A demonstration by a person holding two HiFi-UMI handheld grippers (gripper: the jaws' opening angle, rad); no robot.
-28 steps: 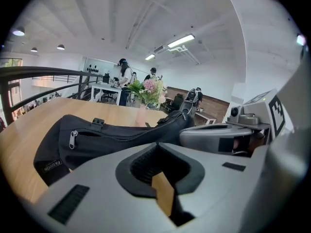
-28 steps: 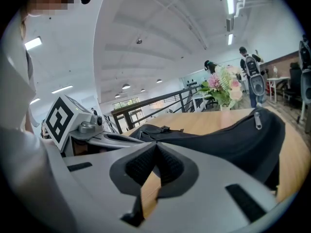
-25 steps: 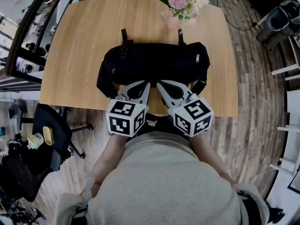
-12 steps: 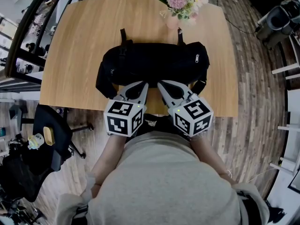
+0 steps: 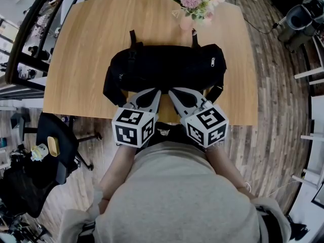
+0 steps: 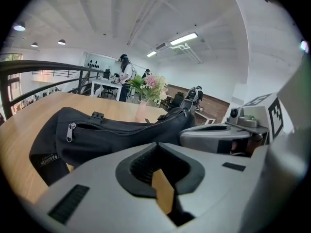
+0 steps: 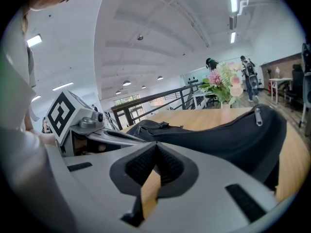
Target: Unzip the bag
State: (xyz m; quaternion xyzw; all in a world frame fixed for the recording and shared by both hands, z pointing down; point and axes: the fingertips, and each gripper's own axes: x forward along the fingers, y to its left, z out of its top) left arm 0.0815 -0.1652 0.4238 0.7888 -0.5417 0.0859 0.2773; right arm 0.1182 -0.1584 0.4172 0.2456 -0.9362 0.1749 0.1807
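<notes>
A long black bag [image 5: 164, 67] lies across the middle of the wooden table [image 5: 81, 59], with its zip closed. One metal zip pull [image 5: 213, 63] shows near the bag's right end, and the left gripper view shows a pull [image 6: 71, 131] at the left end. My left gripper [image 5: 157, 90] and right gripper [image 5: 172, 90] sit side by side at the bag's near side, tips close together. Both are shut with nothing between the jaws. In the right gripper view the bag [image 7: 228, 135] and its pull [image 7: 258, 116] lie ahead to the right.
A vase of pink flowers [image 5: 195, 4] stands at the table's far edge behind the bag. The table's near edge [image 5: 81, 114] runs under both grippers. A black chair [image 5: 58, 146] stands on the floor to the left. People stand far off in the room.
</notes>
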